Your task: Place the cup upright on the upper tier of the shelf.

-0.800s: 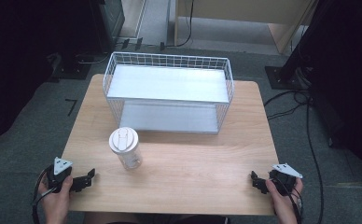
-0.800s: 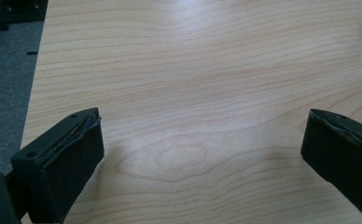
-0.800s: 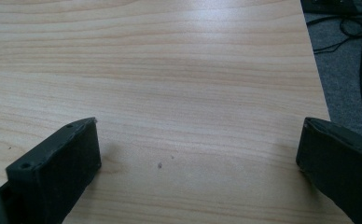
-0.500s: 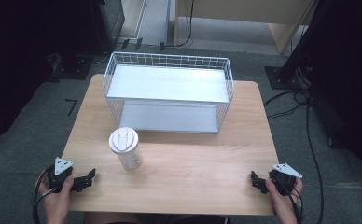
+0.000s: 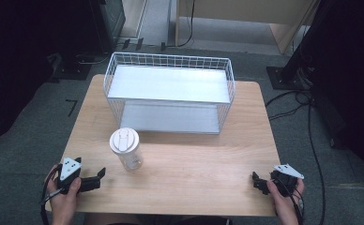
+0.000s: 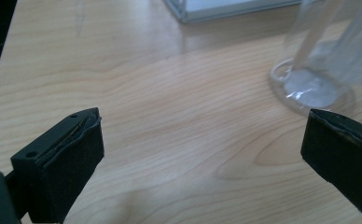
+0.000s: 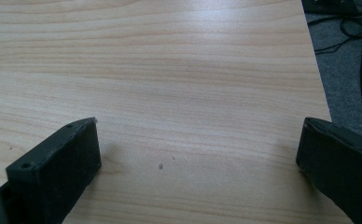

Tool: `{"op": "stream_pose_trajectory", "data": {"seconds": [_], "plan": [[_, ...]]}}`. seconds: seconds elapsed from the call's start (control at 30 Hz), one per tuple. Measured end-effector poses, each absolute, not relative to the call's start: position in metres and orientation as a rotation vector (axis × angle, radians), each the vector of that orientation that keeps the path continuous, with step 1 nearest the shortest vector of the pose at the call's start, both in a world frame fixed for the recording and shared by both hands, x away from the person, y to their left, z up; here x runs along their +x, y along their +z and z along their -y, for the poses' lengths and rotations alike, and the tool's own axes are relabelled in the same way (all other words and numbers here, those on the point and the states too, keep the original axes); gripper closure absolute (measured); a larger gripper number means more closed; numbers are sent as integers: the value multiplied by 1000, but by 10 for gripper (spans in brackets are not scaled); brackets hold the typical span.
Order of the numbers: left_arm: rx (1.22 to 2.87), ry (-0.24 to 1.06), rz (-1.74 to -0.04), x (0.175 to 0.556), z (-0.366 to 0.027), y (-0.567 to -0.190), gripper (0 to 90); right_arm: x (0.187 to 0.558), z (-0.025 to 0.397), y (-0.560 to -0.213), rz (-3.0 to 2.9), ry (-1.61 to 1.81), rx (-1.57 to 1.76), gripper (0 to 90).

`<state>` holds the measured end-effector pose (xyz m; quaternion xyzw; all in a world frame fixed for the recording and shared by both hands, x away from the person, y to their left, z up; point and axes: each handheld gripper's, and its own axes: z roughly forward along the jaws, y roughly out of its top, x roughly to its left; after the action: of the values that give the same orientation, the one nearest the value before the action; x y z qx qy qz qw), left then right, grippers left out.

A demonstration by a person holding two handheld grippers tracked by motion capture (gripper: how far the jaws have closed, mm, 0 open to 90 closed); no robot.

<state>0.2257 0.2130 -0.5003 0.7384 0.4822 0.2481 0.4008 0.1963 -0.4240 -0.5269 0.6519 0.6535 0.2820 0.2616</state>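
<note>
Two grippers: both rest low at the near edge of the wooden table (image 5: 203, 183), one at each corner.
Left gripper (image 5: 98, 174): jaws spread wide, gripping nothing, aimed toward the tumbler.
Right gripper (image 5: 257, 180): jaws spread wide over bare wood, empty.
Clear plastic tumbler (image 5: 127, 152): upright with a white lid, near the left gripper, apart from it.
White wire basket (image 5: 168, 96): beyond the tumbler, at the table's far side.
</note>
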Motion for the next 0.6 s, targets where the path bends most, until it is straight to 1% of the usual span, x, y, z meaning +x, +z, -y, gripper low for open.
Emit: {"op": "stream_pose_trajectory", "data": {"seconds": [0.23,0.6], "plan": [[1815,530,-1101,222,-197,-492,0,196,424,-527,-1770,765,1763,0],[1820,490,-1006,223,-166,-493,0,196,424,-527,-1782,768,1753,0]]}}
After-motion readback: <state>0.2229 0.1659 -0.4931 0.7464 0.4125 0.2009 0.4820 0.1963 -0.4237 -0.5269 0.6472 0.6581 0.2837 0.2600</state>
